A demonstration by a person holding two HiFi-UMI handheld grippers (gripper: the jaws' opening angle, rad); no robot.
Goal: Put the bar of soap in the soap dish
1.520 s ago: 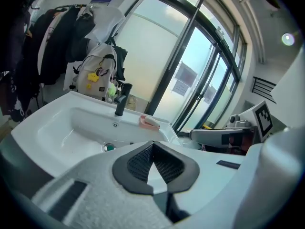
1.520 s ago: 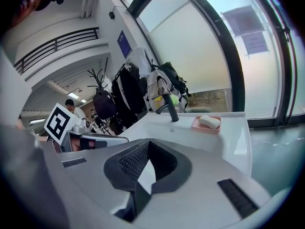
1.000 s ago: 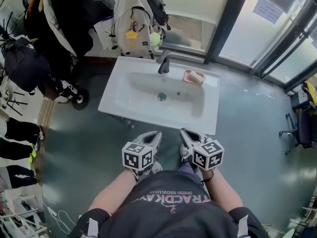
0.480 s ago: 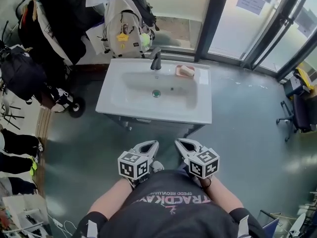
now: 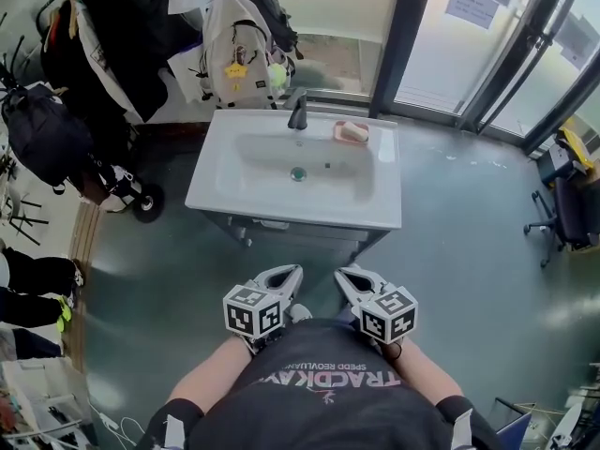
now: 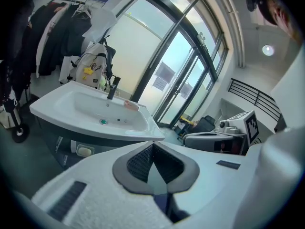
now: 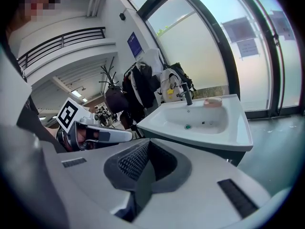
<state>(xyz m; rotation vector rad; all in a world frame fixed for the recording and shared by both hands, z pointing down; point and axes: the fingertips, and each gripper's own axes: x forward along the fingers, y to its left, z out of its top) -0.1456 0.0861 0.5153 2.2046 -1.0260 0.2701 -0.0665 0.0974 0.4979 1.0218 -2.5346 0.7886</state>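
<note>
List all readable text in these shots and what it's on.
"TRACKDAY", upside down to the camera, on the person's dark shirt; the smaller line beside it is too blurred to read.
Paper notice on the glass door: too small to read.
Blue sign on the wall: too small to read.
Yellow tag on the backpack: unreadable.

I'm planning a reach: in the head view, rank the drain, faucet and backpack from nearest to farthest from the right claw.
1. Drain, centre of the sink.
2. Faucet, at its back edge.
3. Backpack, beyond it, leftward.
</note>
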